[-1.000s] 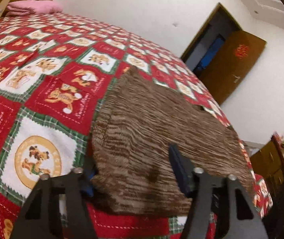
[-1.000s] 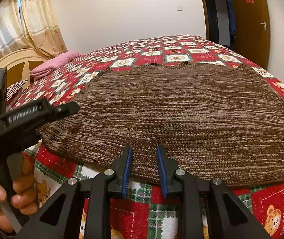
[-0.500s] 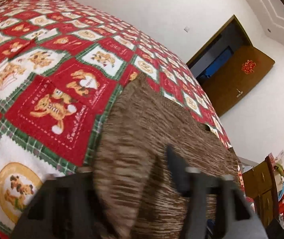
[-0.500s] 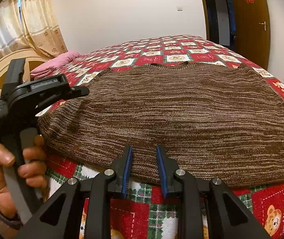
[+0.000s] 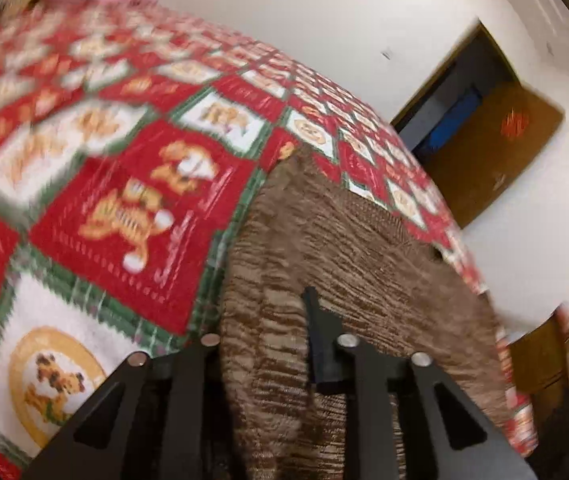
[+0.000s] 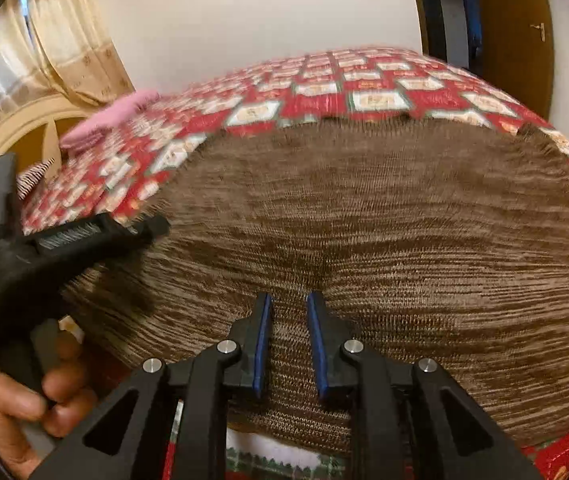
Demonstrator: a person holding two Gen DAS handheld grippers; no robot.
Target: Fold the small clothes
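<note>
Evidently both grippers, left gripper and right gripper, pinch the sweater hem at the bed edge; next, carry it toward the collar.

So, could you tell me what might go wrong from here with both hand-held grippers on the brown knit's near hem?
1. The right hand-held gripper has only a narrow pinch of the brown knit top between its blue pads, so the loose fabric could slip out when lifted.
2. The left hand-held gripper holds a bunched fold, which may be carried into the finished fold as a crease.
3. Both views are motion-blurred; fast, uneven lifting could skew the hem or drag the garment across the bedspread.
</note>
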